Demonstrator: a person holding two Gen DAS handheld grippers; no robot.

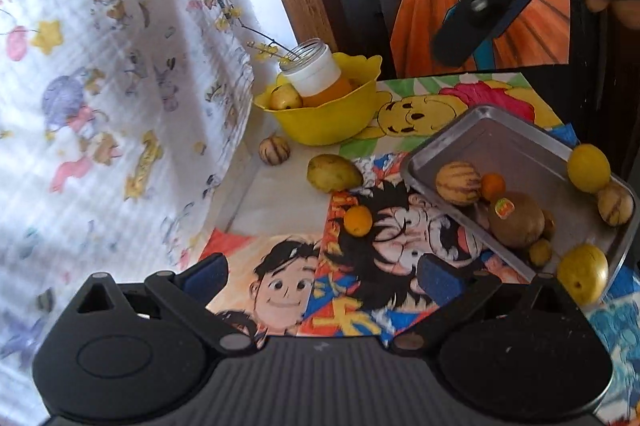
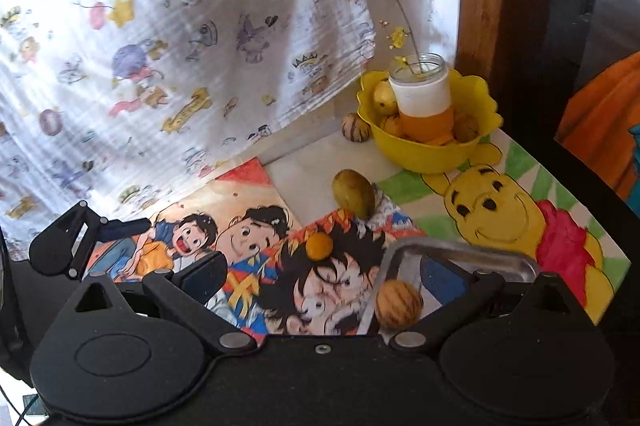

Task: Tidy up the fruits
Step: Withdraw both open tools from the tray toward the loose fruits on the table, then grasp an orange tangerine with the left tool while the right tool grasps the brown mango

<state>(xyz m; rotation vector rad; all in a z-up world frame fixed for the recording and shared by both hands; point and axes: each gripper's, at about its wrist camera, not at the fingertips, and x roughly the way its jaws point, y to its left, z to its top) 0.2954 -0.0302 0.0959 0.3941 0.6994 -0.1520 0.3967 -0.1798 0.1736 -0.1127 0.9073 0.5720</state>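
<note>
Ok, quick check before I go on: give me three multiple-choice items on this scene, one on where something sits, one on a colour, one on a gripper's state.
1. Where does the small orange fruit outside the tray lie?
A. on the cartoon mat
B. in the bowl
C. in the jar

2. What colour is the bowl?
A. blue
B. yellow
C. white

3. How does the left gripper stand?
A. shut on a fruit
B. shut on the tray
C. open, holding nothing

Answers:
1. A: it rests on the printed mat, left of the metal tray.
2. B: its scalloped wall is plainly yellow.
3. C: its fingers stand wide apart with only the mat between them.
</note>
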